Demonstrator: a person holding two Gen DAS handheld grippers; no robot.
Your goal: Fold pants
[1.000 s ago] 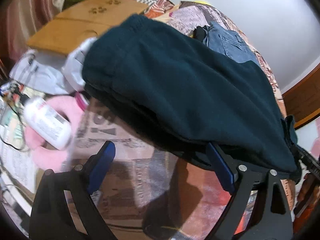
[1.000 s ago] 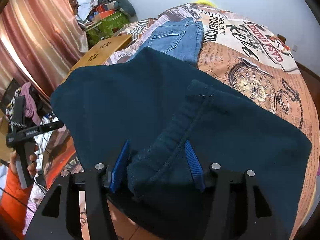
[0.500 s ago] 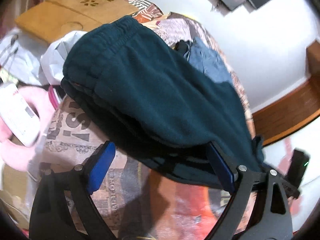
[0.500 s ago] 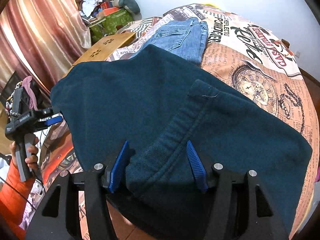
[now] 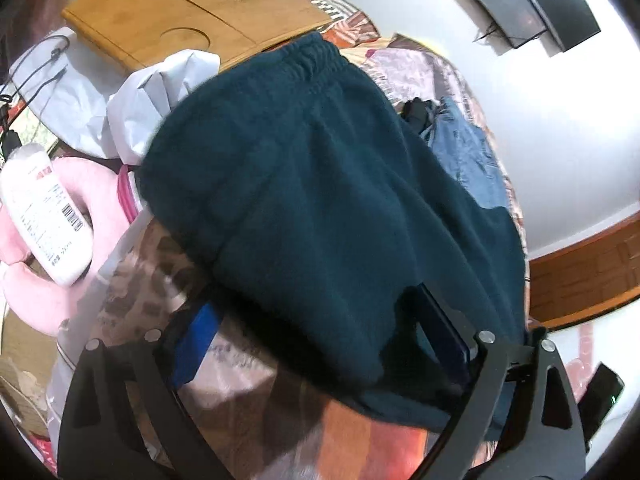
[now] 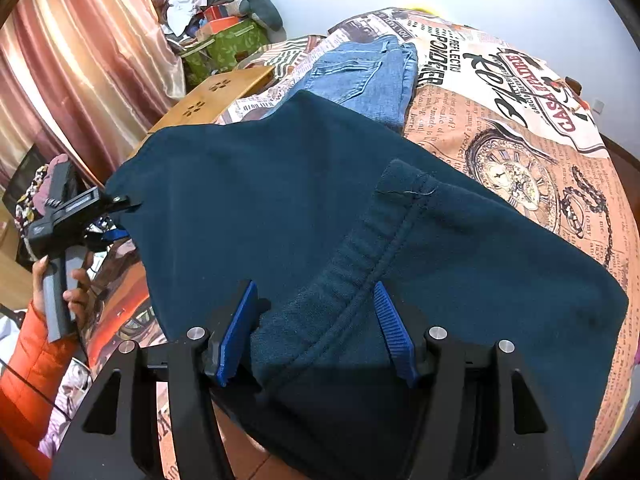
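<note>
The dark teal pants (image 6: 320, 216) are spread on the bed (image 6: 520, 120); right gripper (image 6: 316, 332) jaws are closed on the waistband; left gripper (image 5: 320, 348) jaws are wide around the pants' edge.

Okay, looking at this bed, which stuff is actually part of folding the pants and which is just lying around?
Part of the job:
dark teal pants
left gripper, fabric between its fingers
right gripper, fabric between its fingers
bedspread they lie on

Just lying about:
blue jeans
wooden lap tray
white bottle
pink cushion
green box
</note>
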